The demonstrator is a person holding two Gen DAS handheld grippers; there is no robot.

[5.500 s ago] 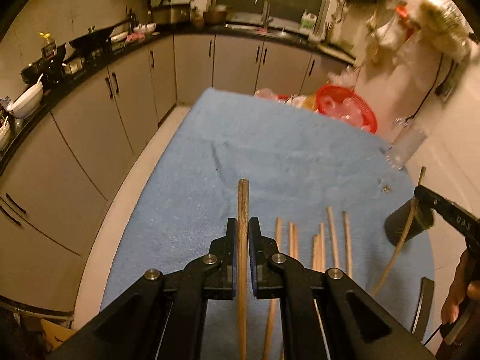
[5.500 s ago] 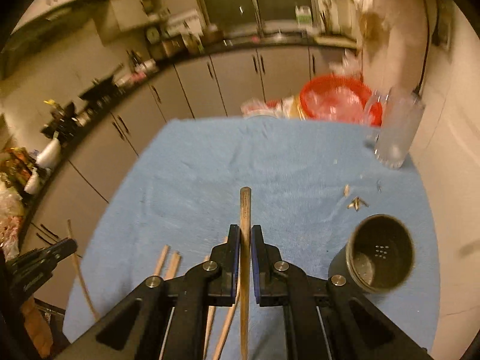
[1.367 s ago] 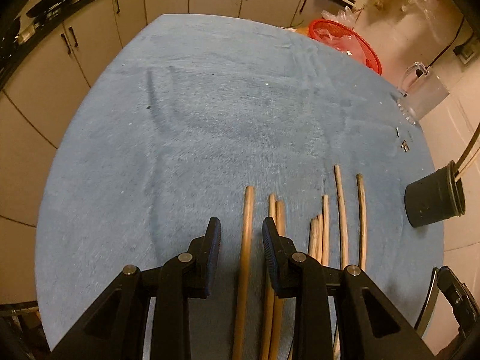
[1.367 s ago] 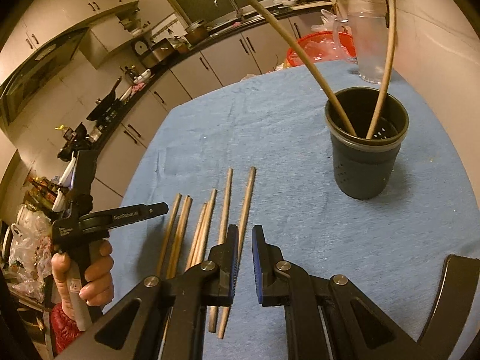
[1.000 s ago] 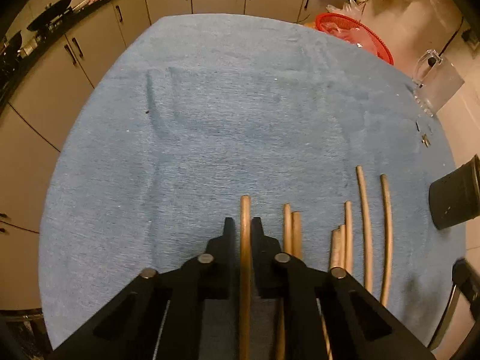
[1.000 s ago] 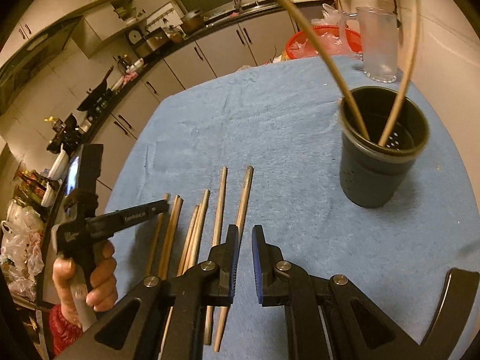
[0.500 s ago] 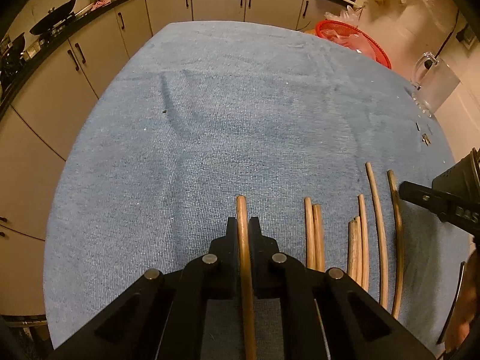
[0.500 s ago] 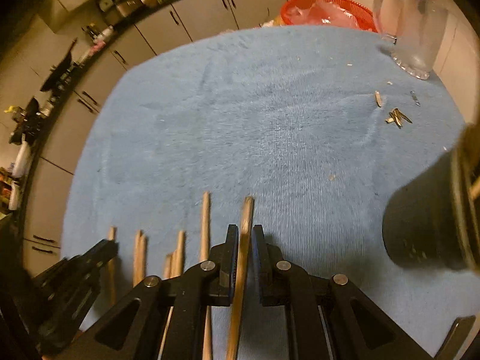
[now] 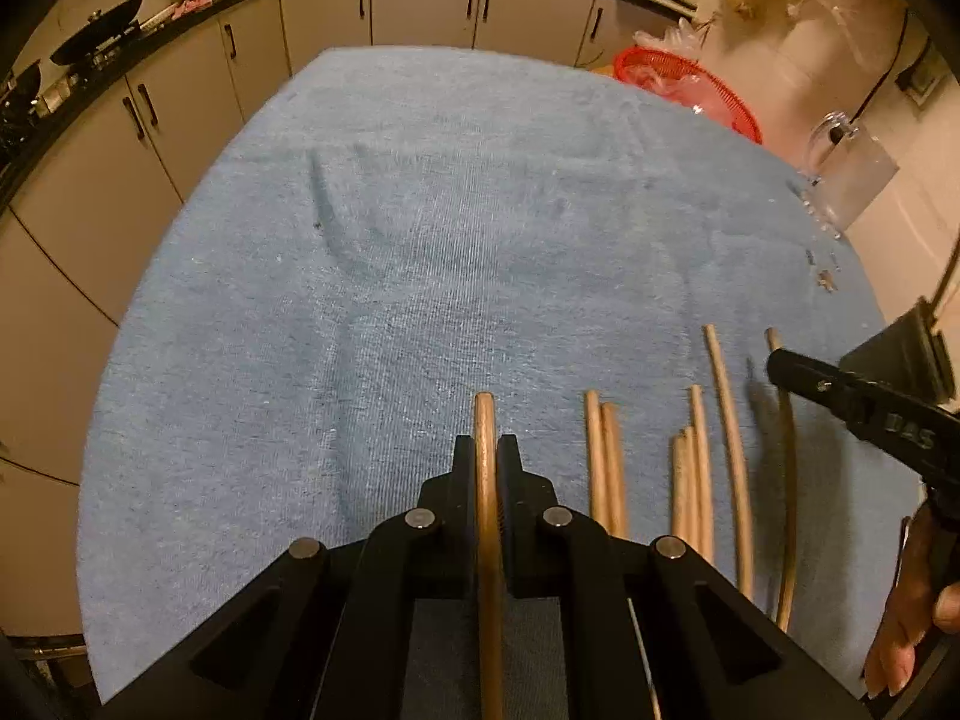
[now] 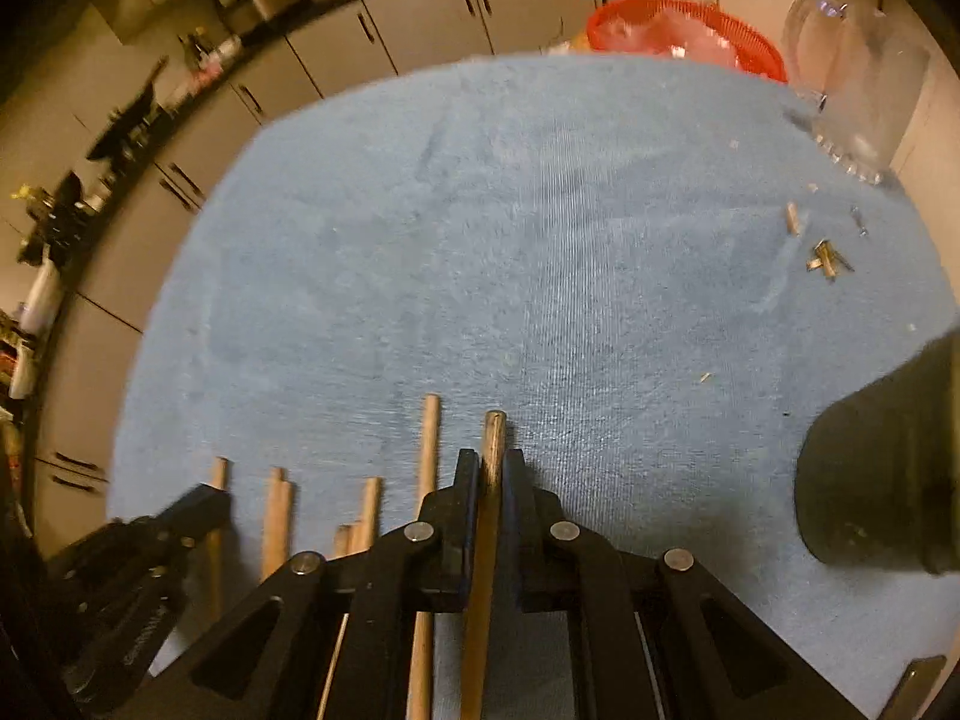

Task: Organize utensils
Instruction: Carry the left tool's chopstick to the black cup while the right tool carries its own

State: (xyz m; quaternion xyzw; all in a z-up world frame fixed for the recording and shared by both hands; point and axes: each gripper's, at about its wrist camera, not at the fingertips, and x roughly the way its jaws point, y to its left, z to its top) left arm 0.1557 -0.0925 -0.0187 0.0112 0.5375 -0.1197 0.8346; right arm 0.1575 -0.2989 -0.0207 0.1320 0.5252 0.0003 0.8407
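Observation:
My left gripper (image 9: 485, 450) is shut on a wooden chopstick (image 9: 485, 420) that runs between its jaws, just above the blue towel (image 9: 480, 228). Several loose chopsticks (image 9: 696, 468) lie in a row to its right. My right gripper (image 10: 489, 461) is shut on another chopstick (image 10: 493, 432), at the right end of that row (image 10: 282, 516). The dark utensil holder (image 10: 882, 480) stands at the right edge. The right gripper also shows in the left wrist view (image 9: 864, 402), and the left gripper in the right wrist view (image 10: 138, 546).
A red basket (image 9: 690, 84) and a clear glass jug (image 9: 852, 174) stand at the far right of the table. Small wood scraps (image 10: 825, 258) lie near the jug. Grey kitchen cabinets (image 9: 360, 12) curve around the back and left.
The right gripper has shut on a chopstick from the row's right end. The left gripper still holds its chopstick and has risen slightly.

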